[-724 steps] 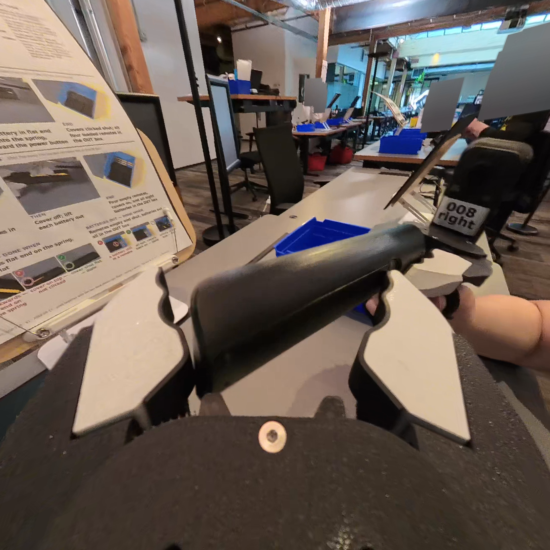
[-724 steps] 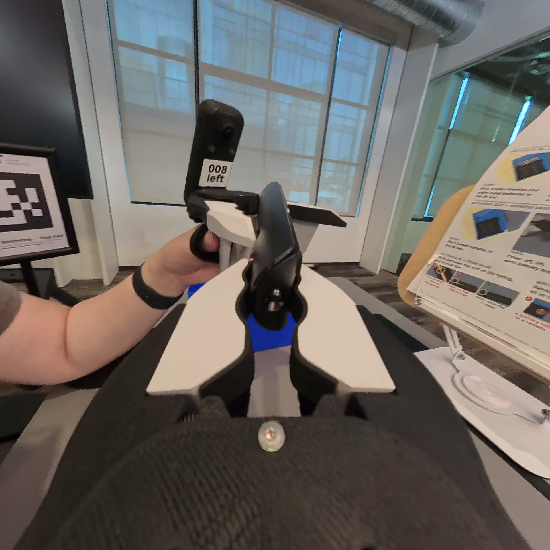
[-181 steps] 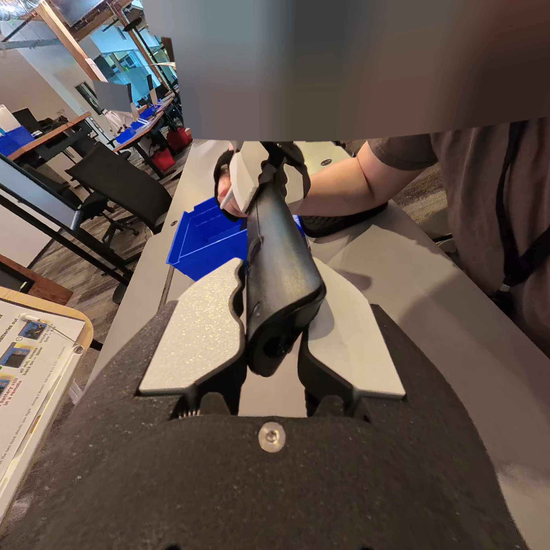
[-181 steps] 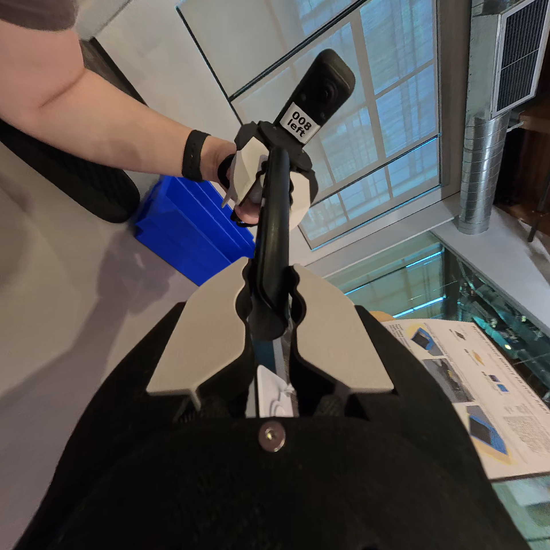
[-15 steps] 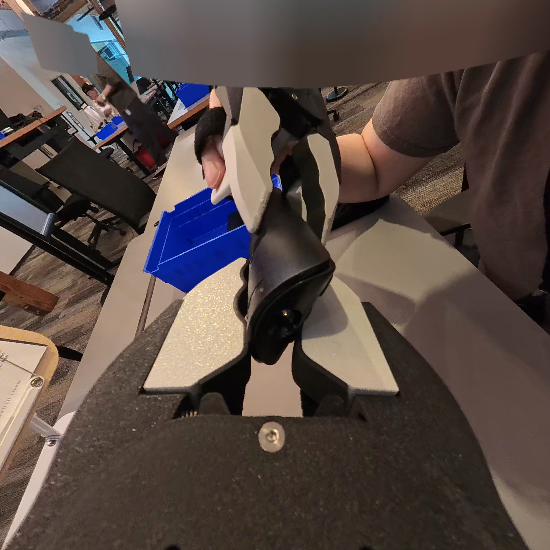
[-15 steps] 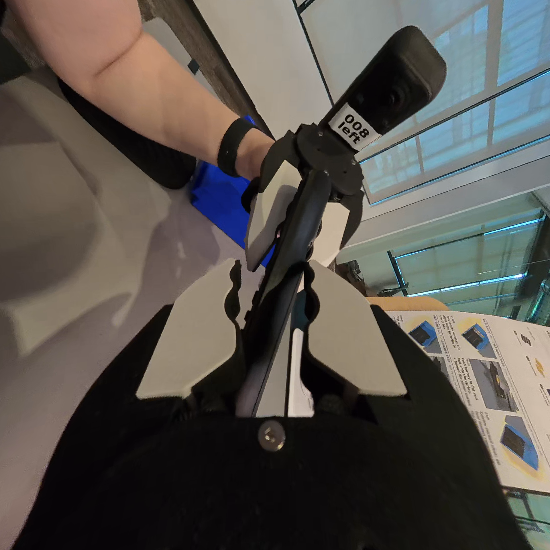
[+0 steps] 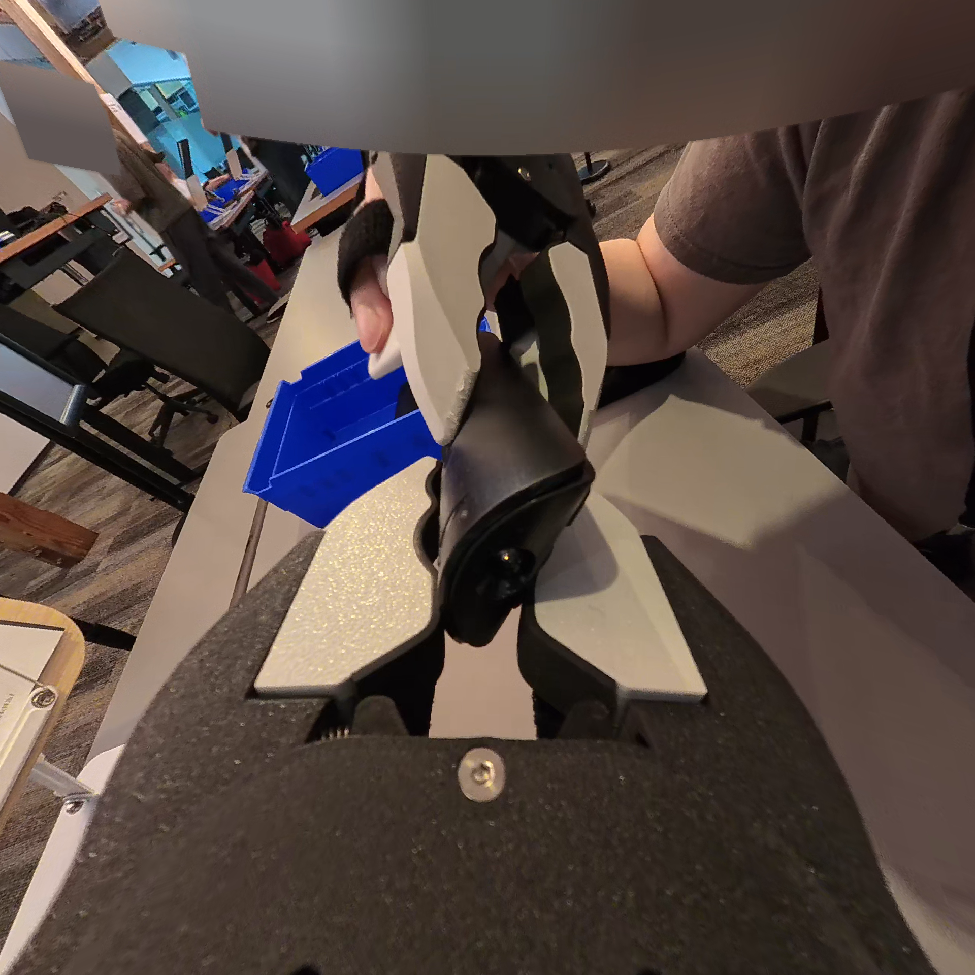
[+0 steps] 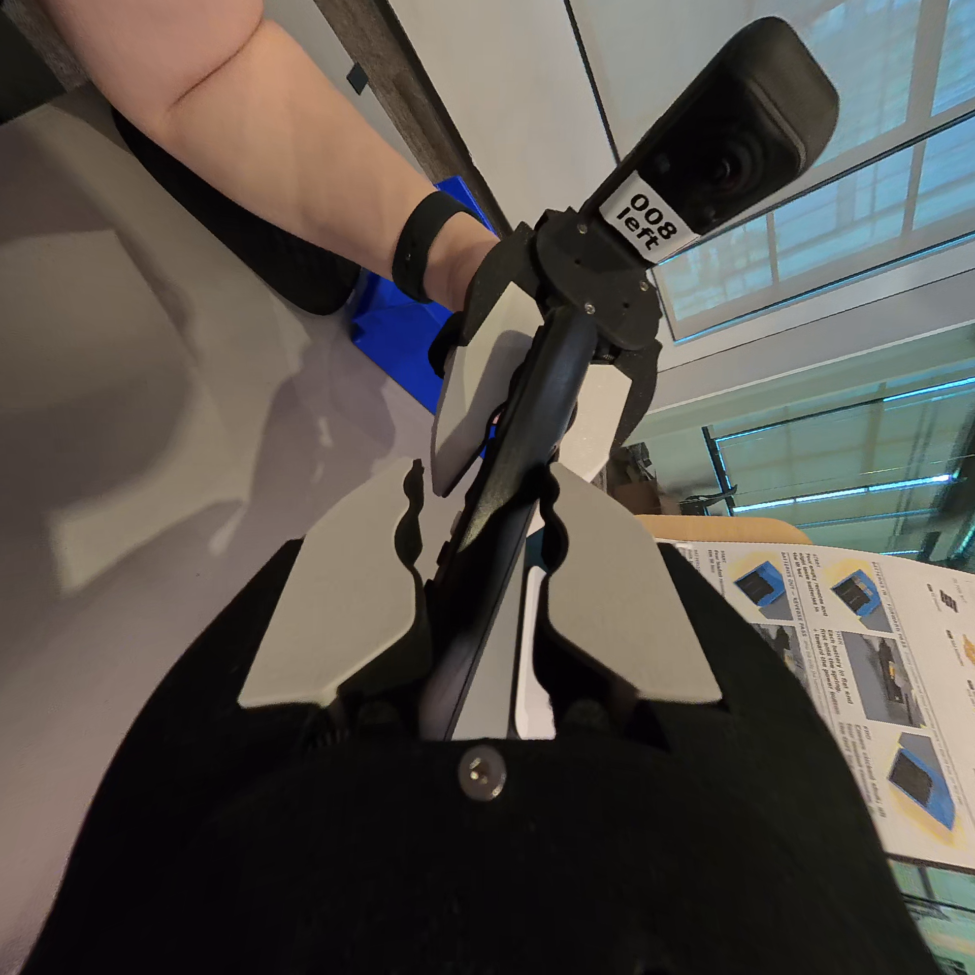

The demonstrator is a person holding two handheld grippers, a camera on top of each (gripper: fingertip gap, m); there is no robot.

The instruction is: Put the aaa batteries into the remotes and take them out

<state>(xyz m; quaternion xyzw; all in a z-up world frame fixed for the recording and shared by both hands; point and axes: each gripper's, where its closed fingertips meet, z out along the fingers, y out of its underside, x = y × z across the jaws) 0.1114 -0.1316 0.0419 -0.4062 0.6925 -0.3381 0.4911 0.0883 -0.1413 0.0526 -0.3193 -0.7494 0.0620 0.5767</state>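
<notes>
My left gripper (image 7: 485, 554) clamps the black remote (image 7: 506, 490) at one end; my right gripper (image 8: 483, 517) stands spread around it, above the grey table (image 7: 738, 475).

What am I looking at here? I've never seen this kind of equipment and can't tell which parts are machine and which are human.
There is no robot. A person holds a hand-operated two-finger gripper in each hand, and each gripper carries a camera looking forward along its own fingers.

The left wrist view shows the left gripper up close, with the right gripper reaching in from the far side. The right wrist view is the reverse: the right gripper is near, the left gripper beyond it.

Between them they hold one black remote, the left gripper clamped on one end; the right gripper's fingers look slightly parted around the other.

Below is a grey table with a blue bin and an instruction sheet on a stand.
</notes>
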